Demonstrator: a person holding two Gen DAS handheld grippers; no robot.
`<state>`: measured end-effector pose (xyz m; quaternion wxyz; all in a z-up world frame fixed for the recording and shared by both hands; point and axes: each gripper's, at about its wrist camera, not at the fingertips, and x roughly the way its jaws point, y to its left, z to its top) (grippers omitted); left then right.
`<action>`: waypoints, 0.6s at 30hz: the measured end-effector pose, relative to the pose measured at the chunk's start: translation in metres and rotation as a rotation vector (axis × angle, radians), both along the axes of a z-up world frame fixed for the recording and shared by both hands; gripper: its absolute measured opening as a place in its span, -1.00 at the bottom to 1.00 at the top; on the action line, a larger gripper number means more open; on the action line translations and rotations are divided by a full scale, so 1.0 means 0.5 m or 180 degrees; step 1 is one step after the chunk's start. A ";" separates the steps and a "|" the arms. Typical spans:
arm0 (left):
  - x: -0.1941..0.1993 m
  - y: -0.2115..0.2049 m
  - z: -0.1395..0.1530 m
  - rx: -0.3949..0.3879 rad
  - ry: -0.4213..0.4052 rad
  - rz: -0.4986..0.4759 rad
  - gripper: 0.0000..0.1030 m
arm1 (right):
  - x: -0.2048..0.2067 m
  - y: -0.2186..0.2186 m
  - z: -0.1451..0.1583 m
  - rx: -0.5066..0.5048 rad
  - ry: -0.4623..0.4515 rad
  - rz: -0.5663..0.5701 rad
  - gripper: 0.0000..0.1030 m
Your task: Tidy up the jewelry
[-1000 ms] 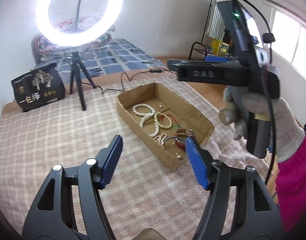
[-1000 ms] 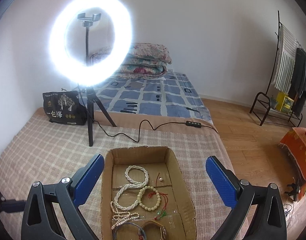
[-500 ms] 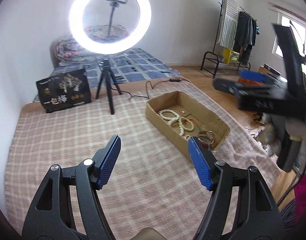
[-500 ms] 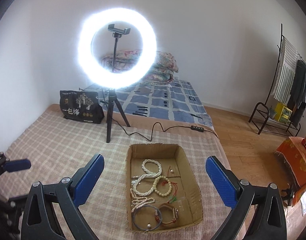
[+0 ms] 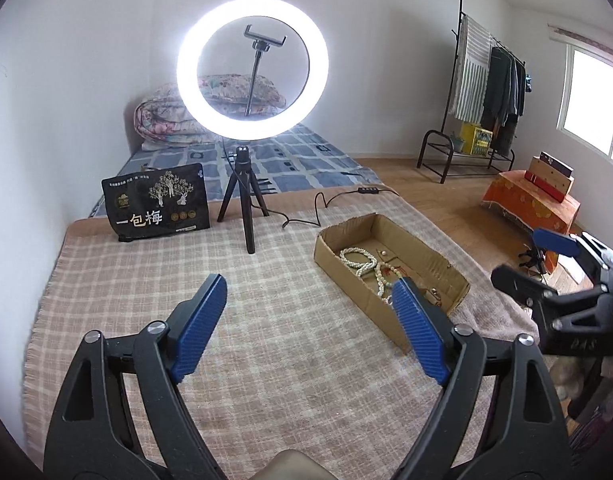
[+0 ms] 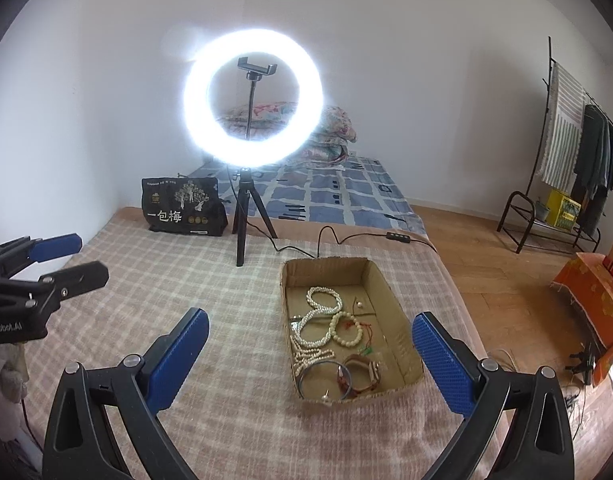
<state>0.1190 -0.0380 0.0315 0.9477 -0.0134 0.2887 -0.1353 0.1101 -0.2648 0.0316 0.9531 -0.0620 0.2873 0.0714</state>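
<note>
L gripper (image 5: 306,320) backing away from shallow brown cardboard box (image 6: 390,300), jaws opening, nothing between. R gripper (image 6: 310,360) also retreating, jaws spread, empty. White bead necklaces (image 6: 318,320) lying in box w/ bangles; sorting looking paused or finishing.

- The checked blanket (image 5: 154,288) lies bare and flat in front of the left gripper (image 5: 310,332), whose jaws are opening with nothing between them.
- A shallow cardboard box (image 6: 390,300) sits open-topped on the blanket's right part; its low walls ring the jewelry (image 6: 326,332) inside, reachable from above.
- The ring light tripod (image 6: 242,216) stands just behind the box, its cable (image 6: 330,236) trailing past the box's far wall.
- A black bag (image 5: 156,202) stands at the blanket's far left edge, well apart from the box.
</note>
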 end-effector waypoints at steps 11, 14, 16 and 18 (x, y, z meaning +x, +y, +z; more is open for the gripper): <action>-0.037 -0.034 0.017 0.0135 -0.0229 -0.0052 0.99 | -0.071 -0.037 -0.007 -0.0007 -0.0071 -0.0301 0.99; -0.044 -0.046 0.013 0.0213 -0.0230 -0.0064 1.00 | -0.075 -0.042 -0.010 0.0038 -0.0085 -0.0304 0.99; -0.046 -0.053 0.011 0.0239 -0.0218 -0.0087 1.00 | -0.076 -0.044 -0.010 0.0055 -0.0110 -0.0309 0.99; -0.049 -0.057 0.010 0.0255 -0.0219 -0.0082 1.00 | -0.072 -0.044 -0.010 0.0064 -0.0132 -0.0314 0.99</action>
